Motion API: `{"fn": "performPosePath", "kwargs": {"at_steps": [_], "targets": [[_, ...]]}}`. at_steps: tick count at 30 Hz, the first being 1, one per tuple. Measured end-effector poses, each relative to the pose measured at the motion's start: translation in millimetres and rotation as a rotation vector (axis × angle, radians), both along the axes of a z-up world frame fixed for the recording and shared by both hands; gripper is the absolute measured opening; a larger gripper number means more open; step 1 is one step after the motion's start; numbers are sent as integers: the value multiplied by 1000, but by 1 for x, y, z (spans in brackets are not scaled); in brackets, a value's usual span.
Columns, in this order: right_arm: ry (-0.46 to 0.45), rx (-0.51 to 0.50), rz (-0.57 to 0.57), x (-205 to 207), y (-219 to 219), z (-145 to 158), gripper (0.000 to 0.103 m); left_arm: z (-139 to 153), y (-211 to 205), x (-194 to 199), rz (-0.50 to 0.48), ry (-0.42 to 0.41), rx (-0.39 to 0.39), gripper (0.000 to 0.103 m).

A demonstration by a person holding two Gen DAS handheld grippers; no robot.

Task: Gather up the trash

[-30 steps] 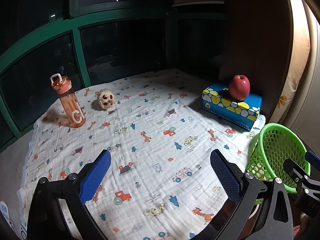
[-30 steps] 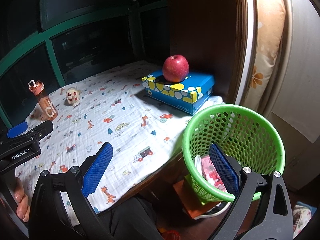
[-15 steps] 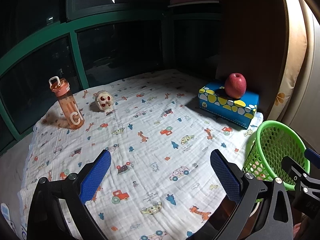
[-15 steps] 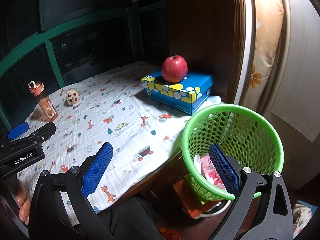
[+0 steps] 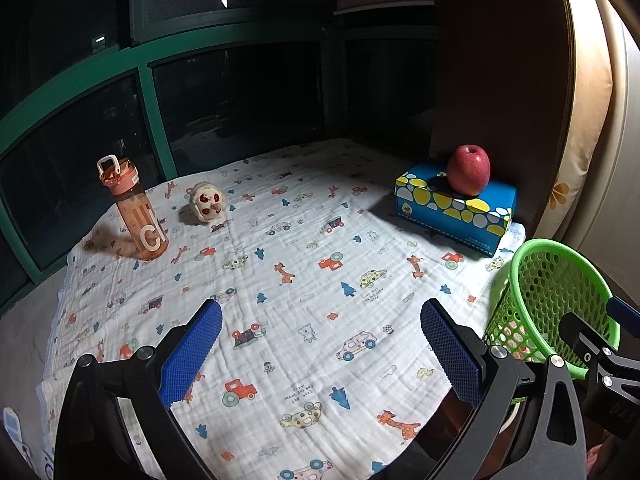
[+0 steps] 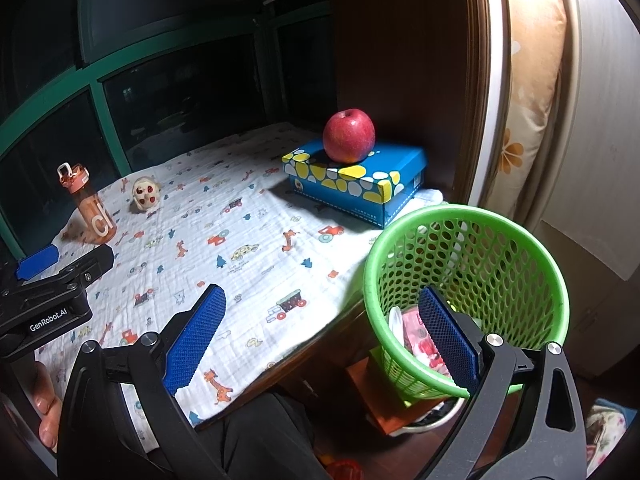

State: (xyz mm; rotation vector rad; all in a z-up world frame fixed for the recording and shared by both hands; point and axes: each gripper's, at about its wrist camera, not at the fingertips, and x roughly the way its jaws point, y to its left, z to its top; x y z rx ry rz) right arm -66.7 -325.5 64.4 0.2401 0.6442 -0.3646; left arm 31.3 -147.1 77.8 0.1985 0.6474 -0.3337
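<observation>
Nearest: left gripper [image 5: 320, 356] and right gripper [image 6: 320, 340], both spread wide and empty.

Near right, off the table edge: green basket [image 6: 468, 300], upright, mouth up, holding pink and white wrappers [image 6: 416, 336]. That trash appears already collected.

Middle: patterned cloth [image 5: 304, 280], bare of loose scraps.

Far left: crumpled white ball [image 5: 206, 202], roundish with no clear long axis, beside an upright bottle [image 5: 136, 212]. Likely the last piece, if trash.

Far right: apple [image 5: 468, 175] on a box [image 5: 452, 208].

The middle of the printed cloth [image 5: 304, 288] lies bare. A bottle [image 5: 136, 212] and a small toy [image 5: 206, 202] stand near the far left edge, a blue box [image 5: 452, 210] with an apple [image 5: 468, 170] far right. The green basket [image 6: 472, 296] sits beside the table's right edge, its mouth unobstructed.
</observation>
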Motion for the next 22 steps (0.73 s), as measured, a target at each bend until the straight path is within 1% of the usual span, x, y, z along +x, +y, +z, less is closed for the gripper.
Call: {"fn": "performPosePath", "kwargs": {"at_steps": [10, 22], "targets": [[2, 0, 1, 0, 2, -2, 96, 0, 0, 0, -5, -3, 1, 96], [6, -1, 11, 5, 6, -5, 96, -5, 3, 7, -3, 17, 2, 96]]}}
